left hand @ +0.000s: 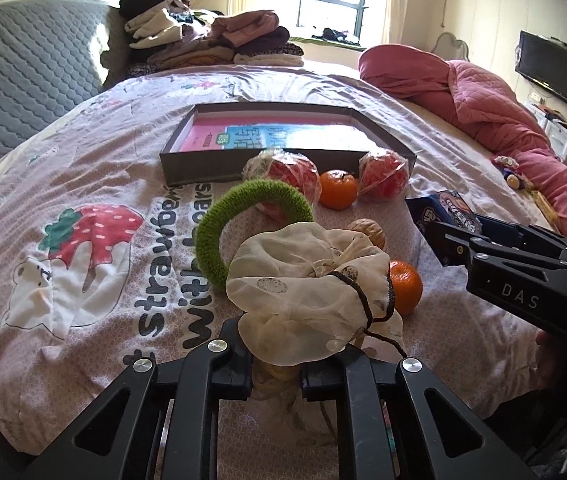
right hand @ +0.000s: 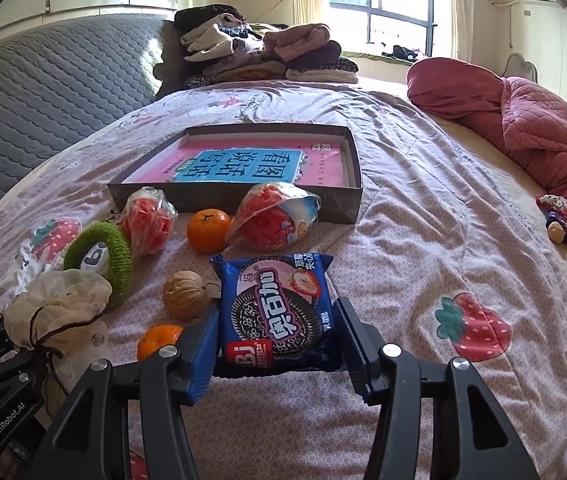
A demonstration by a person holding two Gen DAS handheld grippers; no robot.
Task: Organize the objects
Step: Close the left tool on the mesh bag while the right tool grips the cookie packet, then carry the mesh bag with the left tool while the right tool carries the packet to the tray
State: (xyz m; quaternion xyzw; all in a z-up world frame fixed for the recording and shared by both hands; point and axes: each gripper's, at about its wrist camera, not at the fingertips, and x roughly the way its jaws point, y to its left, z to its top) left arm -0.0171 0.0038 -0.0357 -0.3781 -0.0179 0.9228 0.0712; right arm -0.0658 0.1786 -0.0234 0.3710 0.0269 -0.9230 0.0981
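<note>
Your left gripper [left hand: 276,364] is nearly closed, pinching the gathered bottom of the cream cloth pouch [left hand: 307,280]; the fabric bulges out above the fingers and its dark drawstring hangs loose to the right. The pouch is off the bedspread [left hand: 83,160], just beside the green knitted ring [left hand: 243,216].

Your right gripper [right hand: 277,344] is set mid-width, clamped on both side edges of the blue cookie packet [right hand: 277,312]. The packet sits flat between the fingers, label up, lifted above the bed.

On the bedspread near the packet: a walnut [right hand: 185,294] just to its left, one orange [right hand: 159,340] beside the left finger of that gripper, and a second orange [right hand: 208,230] farther out between two red wrapped snacks [right hand: 149,220] [right hand: 271,216].

The shallow grey box [right hand: 239,200] lies behind those snacks, open, with a pink and blue book [right hand: 243,160] flat inside it. The right-hand snack touches the box's front wall.
</note>
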